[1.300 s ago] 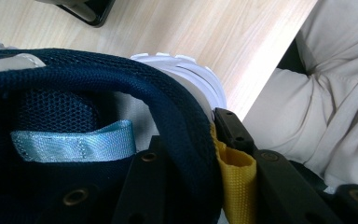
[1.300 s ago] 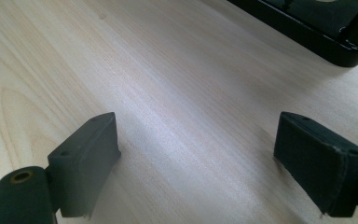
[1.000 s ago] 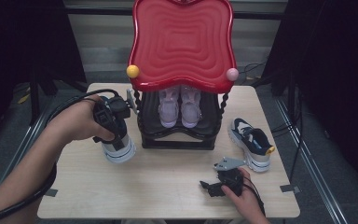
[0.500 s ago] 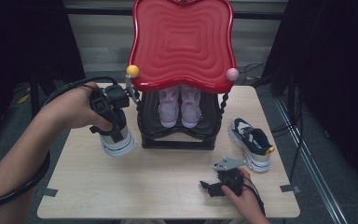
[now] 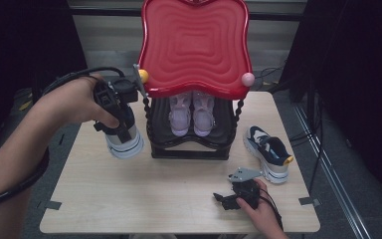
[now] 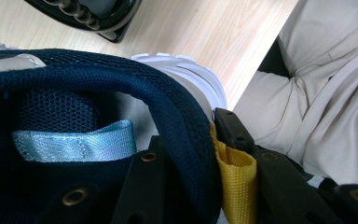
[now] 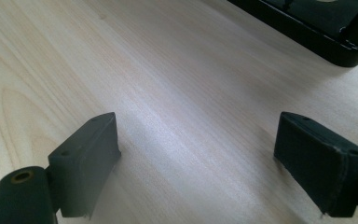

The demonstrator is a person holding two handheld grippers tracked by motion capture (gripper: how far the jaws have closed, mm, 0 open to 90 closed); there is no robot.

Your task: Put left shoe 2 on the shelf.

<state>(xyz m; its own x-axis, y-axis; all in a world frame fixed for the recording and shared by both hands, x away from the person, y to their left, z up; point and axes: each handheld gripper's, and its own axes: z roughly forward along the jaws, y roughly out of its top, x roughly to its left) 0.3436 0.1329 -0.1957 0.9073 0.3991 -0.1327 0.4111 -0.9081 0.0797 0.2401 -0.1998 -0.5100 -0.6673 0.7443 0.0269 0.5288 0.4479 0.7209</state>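
My left gripper [image 5: 120, 122] is shut on a navy sneaker with a white sole [image 5: 125, 143], held heel-up in the air just left of the black shoe rack [image 5: 189, 149]. In the left gripper view my left gripper [image 6: 191, 156] has one jaw inside the sneaker's [image 6: 74, 79] collar and the other outside, against the yellow heel tab [image 6: 235, 179]. The matching sneaker [image 5: 269, 152] lies on the table right of the rack. My right gripper [image 5: 228, 199] rests low at the front right, and its jaws [image 7: 209, 154] stand open over bare wood.
The rack carries a large red wavy tray [image 5: 195, 45] on top and a pair of pink shoes [image 5: 191, 112] on its shelf. The rack's black base [image 7: 317, 28] lies ahead of the right gripper. The table's front edge [image 5: 179, 231] is near my right hand.
My left gripper has lifted the navy sneaker off the table and carried it up beside the rack's left post. The right gripper has stayed where it was.
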